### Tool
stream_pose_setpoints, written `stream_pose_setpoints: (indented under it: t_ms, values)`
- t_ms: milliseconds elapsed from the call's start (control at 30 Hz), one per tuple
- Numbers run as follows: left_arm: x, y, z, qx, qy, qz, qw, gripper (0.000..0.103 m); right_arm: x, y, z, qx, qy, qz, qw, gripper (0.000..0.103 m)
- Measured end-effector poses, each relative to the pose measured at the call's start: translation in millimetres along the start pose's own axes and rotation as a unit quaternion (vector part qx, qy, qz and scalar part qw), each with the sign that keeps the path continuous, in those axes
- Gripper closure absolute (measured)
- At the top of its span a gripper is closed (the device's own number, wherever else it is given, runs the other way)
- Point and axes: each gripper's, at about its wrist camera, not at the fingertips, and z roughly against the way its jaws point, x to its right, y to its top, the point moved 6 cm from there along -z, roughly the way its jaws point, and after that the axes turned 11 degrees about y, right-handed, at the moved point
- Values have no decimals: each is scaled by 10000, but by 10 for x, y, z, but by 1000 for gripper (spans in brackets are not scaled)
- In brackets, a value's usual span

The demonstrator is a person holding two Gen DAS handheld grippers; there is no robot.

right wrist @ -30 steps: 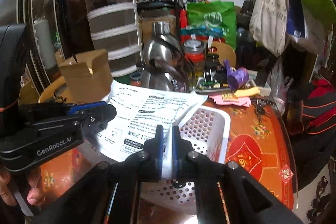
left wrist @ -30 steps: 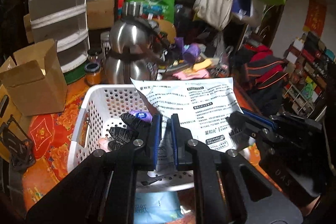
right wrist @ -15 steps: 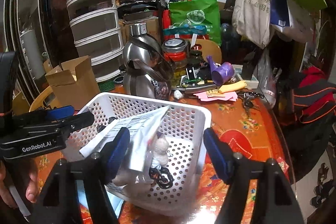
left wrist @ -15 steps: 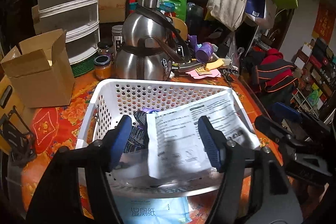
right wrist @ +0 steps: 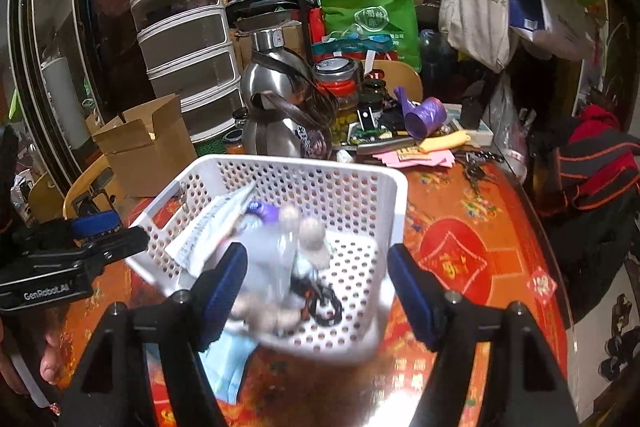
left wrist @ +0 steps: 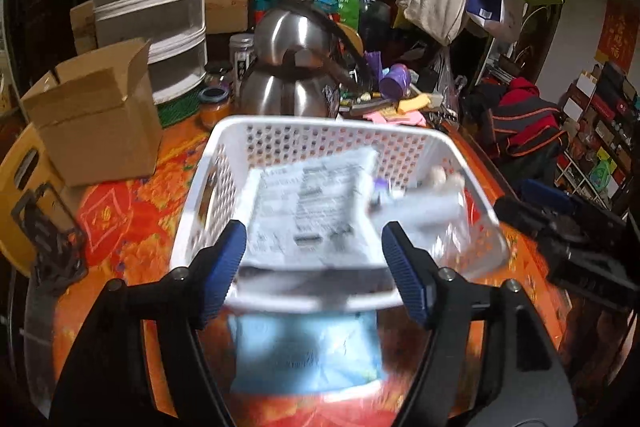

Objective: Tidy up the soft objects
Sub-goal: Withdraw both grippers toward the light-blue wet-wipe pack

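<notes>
A white perforated basket (left wrist: 280,125) (right wrist: 396,211) stands on the red-orange table. In it lie a printed paper sheet (left wrist: 308,203) (right wrist: 208,231), a clear plastic bag, a small pale plush toy (right wrist: 310,239), a purple item (right wrist: 266,211) and a black chain (right wrist: 324,303). A light-blue tissue pack (left wrist: 304,351) (right wrist: 230,359) lies on the table at the basket's near side. My left gripper (left wrist: 314,269) is open and empty above the basket's near rim. My right gripper (right wrist: 316,287) is open and empty over the basket.
A steel kettle (left wrist: 292,67) (right wrist: 276,107), jars and a purple cup (right wrist: 424,115) stand behind the basket. An open cardboard box (left wrist: 96,115) and stacked drawers (right wrist: 184,39) are at the left. Bags hang at the upper right. A red-black garment (right wrist: 600,159) lies at the right.
Both grippers were shut on the printed sheet above the basket, then opened. The sheet has dropped into the basket and both grippers have drawn back slightly.
</notes>
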Motion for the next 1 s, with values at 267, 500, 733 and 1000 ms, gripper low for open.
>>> stream_pose_setpoints:
  t_ms: [267, 500, 733, 1000]
  values:
    - [-379, -737, 427, -3, -51, 230, 9997, 25, -198, -752, 351, 121, 321, -71, 9994, 19]
    - [-719, -1503, 194, -329, 90, 284, 9990, 25, -374, -1341, -110, -429, 577, -227, 9972, 19]
    - [-877, -1767, -231, -639, -80, 425, 9970, 25, -458, -1481, -540, -763, 777, -493, 9928, 19]
    - [-767, -1788, -548, -760, -295, 352, 9961, 25, -654, -1510, -895, -1117, 1002, -313, 9882, 34]
